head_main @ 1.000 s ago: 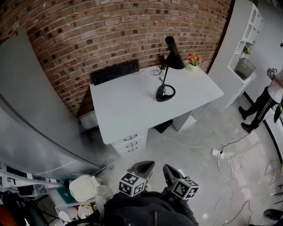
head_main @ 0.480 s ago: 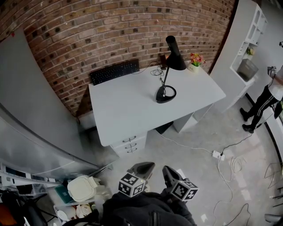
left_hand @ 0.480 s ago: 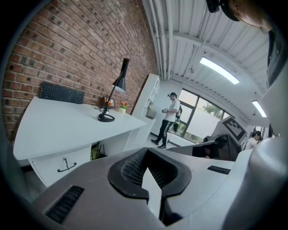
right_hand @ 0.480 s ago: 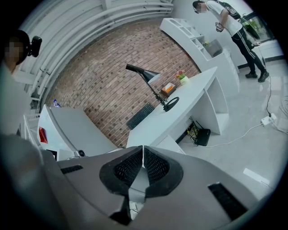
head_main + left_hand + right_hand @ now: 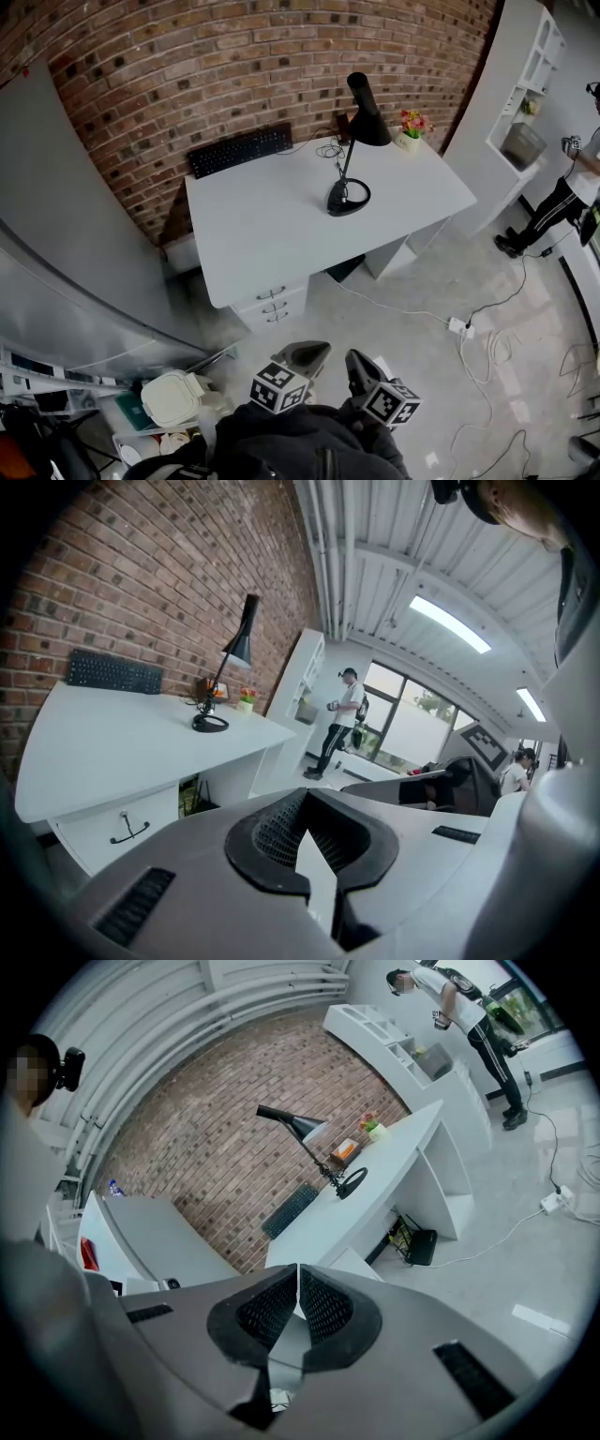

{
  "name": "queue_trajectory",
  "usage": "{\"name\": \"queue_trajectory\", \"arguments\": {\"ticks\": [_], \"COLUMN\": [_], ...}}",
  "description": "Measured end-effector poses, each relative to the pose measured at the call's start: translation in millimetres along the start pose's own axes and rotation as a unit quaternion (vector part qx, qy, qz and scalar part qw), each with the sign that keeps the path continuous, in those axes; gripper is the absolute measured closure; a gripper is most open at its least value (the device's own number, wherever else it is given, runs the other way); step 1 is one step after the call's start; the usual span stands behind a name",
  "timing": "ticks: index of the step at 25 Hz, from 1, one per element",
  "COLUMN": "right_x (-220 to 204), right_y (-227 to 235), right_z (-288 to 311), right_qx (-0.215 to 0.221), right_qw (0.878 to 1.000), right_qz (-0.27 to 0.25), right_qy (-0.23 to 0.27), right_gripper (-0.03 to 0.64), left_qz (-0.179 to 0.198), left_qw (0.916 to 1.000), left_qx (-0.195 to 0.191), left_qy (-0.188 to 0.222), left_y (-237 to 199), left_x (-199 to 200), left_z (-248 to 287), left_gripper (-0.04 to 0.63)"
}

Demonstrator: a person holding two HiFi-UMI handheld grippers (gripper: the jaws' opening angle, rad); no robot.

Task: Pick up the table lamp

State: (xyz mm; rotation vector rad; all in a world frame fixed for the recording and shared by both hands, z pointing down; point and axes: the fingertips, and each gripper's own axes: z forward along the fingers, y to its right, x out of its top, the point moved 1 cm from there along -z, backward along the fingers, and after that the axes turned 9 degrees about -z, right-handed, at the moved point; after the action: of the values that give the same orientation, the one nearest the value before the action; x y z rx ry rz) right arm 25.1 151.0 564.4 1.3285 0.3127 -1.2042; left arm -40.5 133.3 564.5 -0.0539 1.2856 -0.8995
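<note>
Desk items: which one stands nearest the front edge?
The black lamp; its round base stands farthest forward, the keyboard and flower pot sit back by the brick wall.

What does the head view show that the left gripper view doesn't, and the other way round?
Only the head view: the power strip on the floor, plus a white container. Only the left gripper view: ceiling lights and big windows. Both: the desk, the table lamp, the keyboard, and a person standing near the shelves.
</note>
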Motion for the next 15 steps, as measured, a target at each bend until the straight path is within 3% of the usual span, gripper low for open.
{"name": "queue_trajectory", "arguments": {"ticks": [8,15], "right_x": [1,-15], "right_y": [6,-9], "right_z": [-13,-14], "right_qx": [-0.024,-0.003], "right_qw": [1.0,1.0], "right_qz": [0.007,0.0], "right_qy": [0.018,-0.008], "right_gripper": [0.604,0.604], "left_qz": [0.011,-0.019], "left_qw": [0.9996,0.9997], "left_qx": [-0.02,-0.006], "left_qy": [-0.015,-0.012], "left_y": [13,11], "left_x": [-6,-19], "left_z": [3,-8], "left_gripper": [0.588,0.588]}}
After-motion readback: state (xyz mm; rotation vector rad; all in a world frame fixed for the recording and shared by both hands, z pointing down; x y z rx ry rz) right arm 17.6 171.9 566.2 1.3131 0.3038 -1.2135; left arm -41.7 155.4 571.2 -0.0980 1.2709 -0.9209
